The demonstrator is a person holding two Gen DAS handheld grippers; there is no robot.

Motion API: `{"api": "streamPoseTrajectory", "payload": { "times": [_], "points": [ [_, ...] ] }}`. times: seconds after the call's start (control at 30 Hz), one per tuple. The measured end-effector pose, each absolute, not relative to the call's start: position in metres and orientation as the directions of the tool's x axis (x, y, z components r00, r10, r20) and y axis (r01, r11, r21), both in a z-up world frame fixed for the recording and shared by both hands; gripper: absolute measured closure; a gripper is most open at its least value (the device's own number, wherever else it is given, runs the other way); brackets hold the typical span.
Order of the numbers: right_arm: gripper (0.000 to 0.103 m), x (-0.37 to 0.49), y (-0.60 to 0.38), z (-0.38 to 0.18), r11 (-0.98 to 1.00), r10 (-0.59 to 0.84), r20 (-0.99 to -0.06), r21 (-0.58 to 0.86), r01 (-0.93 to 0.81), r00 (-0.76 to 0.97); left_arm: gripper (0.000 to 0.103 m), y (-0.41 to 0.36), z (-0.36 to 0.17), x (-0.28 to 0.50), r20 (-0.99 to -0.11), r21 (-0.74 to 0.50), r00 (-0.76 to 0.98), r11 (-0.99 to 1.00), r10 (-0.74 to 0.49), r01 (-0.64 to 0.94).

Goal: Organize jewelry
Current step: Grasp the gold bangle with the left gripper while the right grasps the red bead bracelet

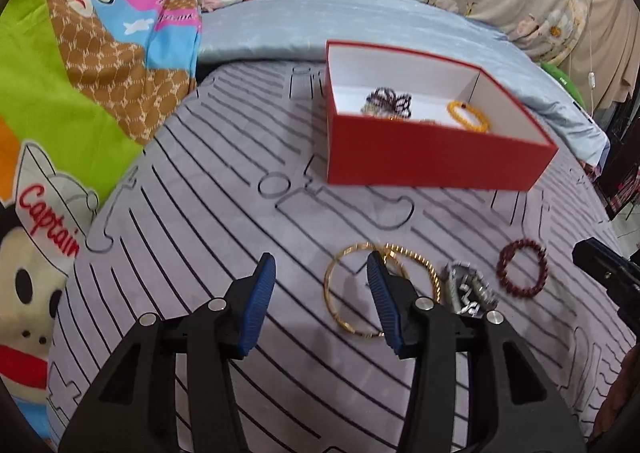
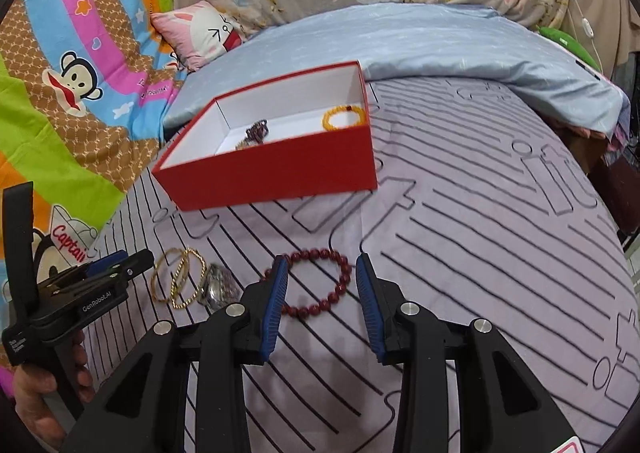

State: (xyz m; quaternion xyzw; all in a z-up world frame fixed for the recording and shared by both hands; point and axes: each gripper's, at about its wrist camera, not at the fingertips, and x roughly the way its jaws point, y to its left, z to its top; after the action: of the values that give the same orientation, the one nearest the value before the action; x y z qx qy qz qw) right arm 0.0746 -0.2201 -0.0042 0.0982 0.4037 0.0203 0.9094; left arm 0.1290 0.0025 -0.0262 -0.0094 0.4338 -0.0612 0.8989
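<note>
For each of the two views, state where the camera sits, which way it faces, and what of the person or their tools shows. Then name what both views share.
Left wrist view: sits on the left gripper, faces forward and down at the gold bangles on the bedspread; the right gripper's tip shows at the right edge.
Right wrist view: sits on the right gripper, faces down at the red bead bracelet; the left gripper and the hand holding it show.
Shared: red box, watch, bangles, bracelet.

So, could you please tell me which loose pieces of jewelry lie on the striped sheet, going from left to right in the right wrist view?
Plain gold bangle → twisted gold bangle → silver watch → dark red bead bracelet, which lies ahead of the right gripper, between its open fingers.
</note>
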Motion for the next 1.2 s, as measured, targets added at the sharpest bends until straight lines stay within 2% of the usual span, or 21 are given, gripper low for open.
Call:
{"api": "streamPoseTrajectory", "payload": {
  "times": [0.17,0.23,0.37,0.5,0.63,0.7,0.77,0.87,1.2],
  "points": [
    [0.068,0.074,-0.22,-0.014,0.979,0.116,-0.746,0.197,0.051,0.656,0.062,0.002,-0.039,0.127,-0.793,-0.076,0.596,0.992,-0.124,0.105],
    [0.068,0.076,-0.221,-0.018,0.979,0.114,-0.75,0.197,0.055,0.651,0.069,0.001,-0.043,0.128,-0.798,-0.086,0.587,0.99,-0.137,0.115],
    [0.068,0.082,-0.221,-0.025,0.98,0.113,-0.76,0.192,0.056,0.64,0.071,-0.001,-0.045,0.128,-0.787,-0.078,0.603,0.99,-0.133,0.115],
    [0.068,0.091,-0.219,-0.032,0.982,0.1,-0.77,0.178,0.061,0.631,0.089,0.0,-0.045,0.13,-0.78,-0.083,0.61,0.99,-0.138,0.118],
    [0.069,0.098,-0.219,-0.039,0.985,0.09,-0.777,0.162,0.061,0.623,0.1,0.0,-0.045,0.131,-0.778,-0.094,0.61,0.988,-0.151,0.126],
    [0.07,0.101,-0.216,-0.04,0.989,0.071,-0.775,0.138,0.057,0.628,0.101,0.0,-0.045,0.132,-0.778,-0.103,0.606,0.985,-0.165,0.135],
    [0.076,0.104,-0.215,-0.04,0.991,0.066,-0.773,0.127,0.052,0.631,0.101,0.0,-0.044,0.131,-0.777,-0.111,0.605,0.984,-0.175,0.142],
    [0.095,0.107,-0.215,-0.04,0.991,0.07,-0.774,0.127,0.046,0.629,0.101,-0.002,-0.043,0.13,-0.776,-0.13,0.6,0.98,-0.196,0.152],
    [0.096,0.097,-0.212,-0.023,0.985,0.109,-0.74,0.171,0.029,0.664,0.101,-0.002,-0.019,0.116,-0.749,-0.193,0.607,0.964,-0.266,0.184]
  ]
}}
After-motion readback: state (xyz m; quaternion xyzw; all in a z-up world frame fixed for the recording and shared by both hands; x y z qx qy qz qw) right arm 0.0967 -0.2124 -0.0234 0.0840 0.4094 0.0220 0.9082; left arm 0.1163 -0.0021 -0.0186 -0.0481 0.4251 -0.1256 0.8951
